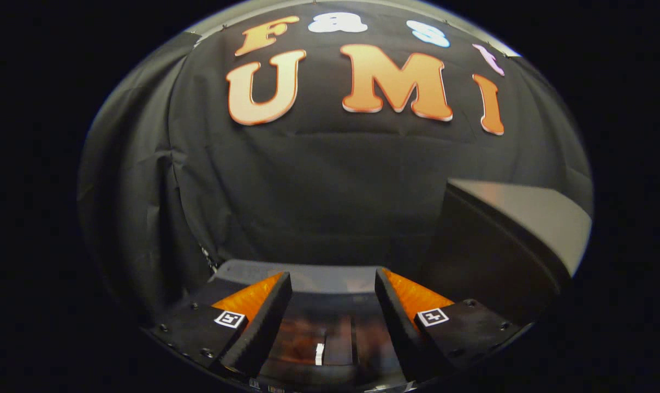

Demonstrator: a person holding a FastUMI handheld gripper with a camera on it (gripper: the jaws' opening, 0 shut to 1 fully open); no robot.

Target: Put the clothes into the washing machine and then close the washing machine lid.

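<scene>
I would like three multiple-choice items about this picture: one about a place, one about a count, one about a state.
1. Where is the dark panel with the pale grey face?
A. Between the fingers
B. Beyond the fingers, to the right
C. Beyond the fingers, to the left

2. How many square markers sit on the tongs?
A. One
B. Two
C. Four

3. What state are the tongs in?
A. Open, nothing between the fingers
B. Shut on a piece of clothing
C. Shut on nothing

Answers:
1 B: the dark panel rises beyond the right finger, against the black cloth.
2 B: the square markers are one on each finger base, the other at.
3 A: the tongs show a wide gap between the fingers, with no clothing in it.
</scene>
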